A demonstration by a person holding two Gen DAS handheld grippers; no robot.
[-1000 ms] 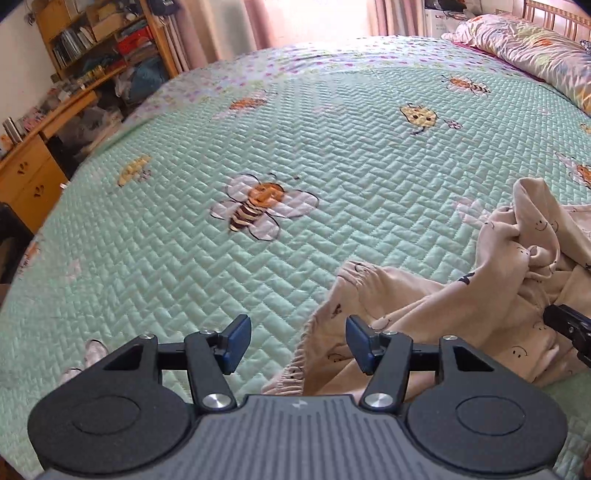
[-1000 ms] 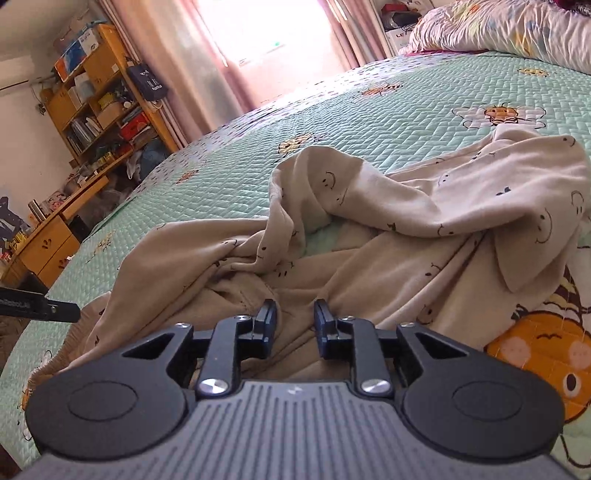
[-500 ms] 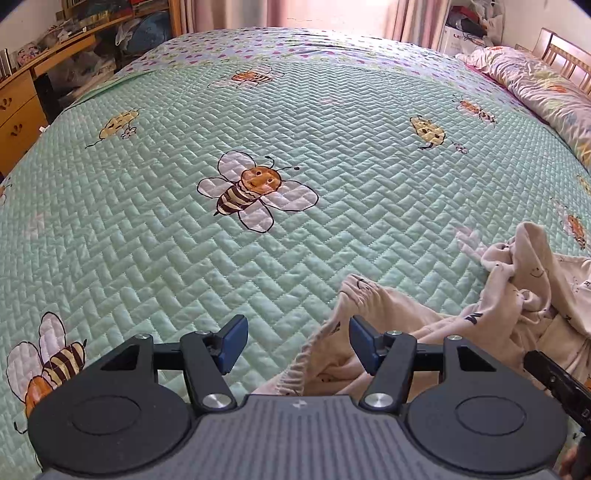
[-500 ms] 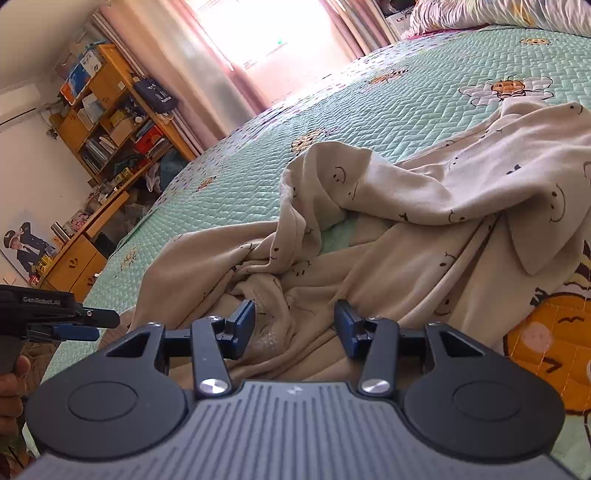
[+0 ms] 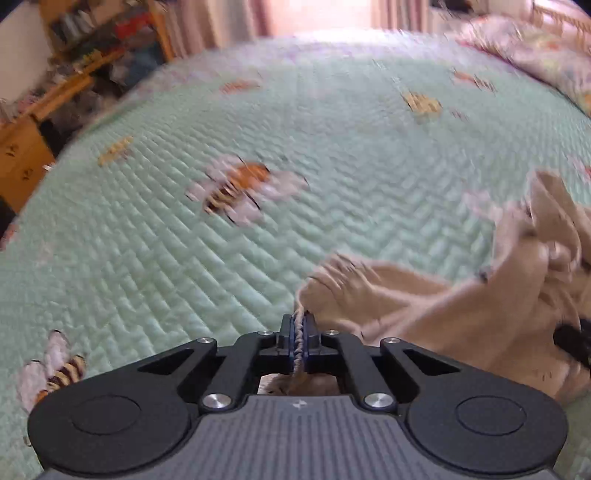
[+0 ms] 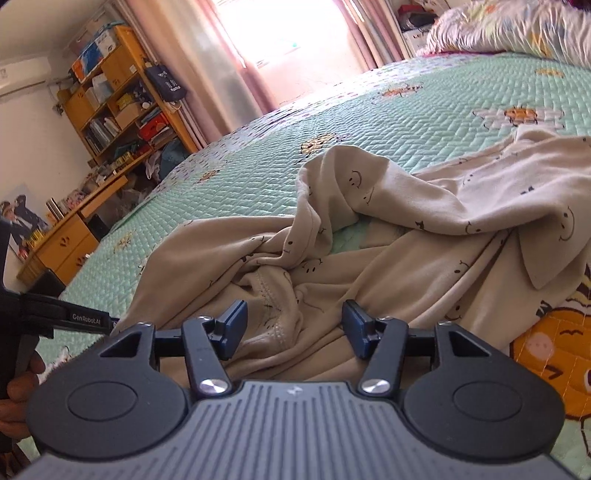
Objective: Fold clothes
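A crumpled beige garment (image 6: 424,229) printed with small smiley faces lies on the green bee-patterned bedspread (image 6: 388,122). In the left wrist view my left gripper (image 5: 299,341) is shut on the ribbed edge of the beige garment (image 5: 424,306), which bunches off to the right. My right gripper (image 6: 291,326) hovers just over the garment's stitched hem; its jaws are opening and its pads (image 6: 234,326) do not press the cloth lying between them. The left gripper's tool (image 6: 66,315) shows at the left edge of the right wrist view, held by a hand (image 6: 18,387).
Bare bedspread (image 5: 221,206) stretches ahead and left of the left gripper. A wooden desk and drawers (image 6: 62,240) and crowded shelves (image 6: 122,99) stand past the bed's left side. Pillows in a floral cover (image 6: 517,29) lie at the far right; curtains (image 6: 236,66) hang behind.
The left gripper closed on the garment's edge and the left view is now blurred by motion. The right gripper's jaws spread wider over the cloth.
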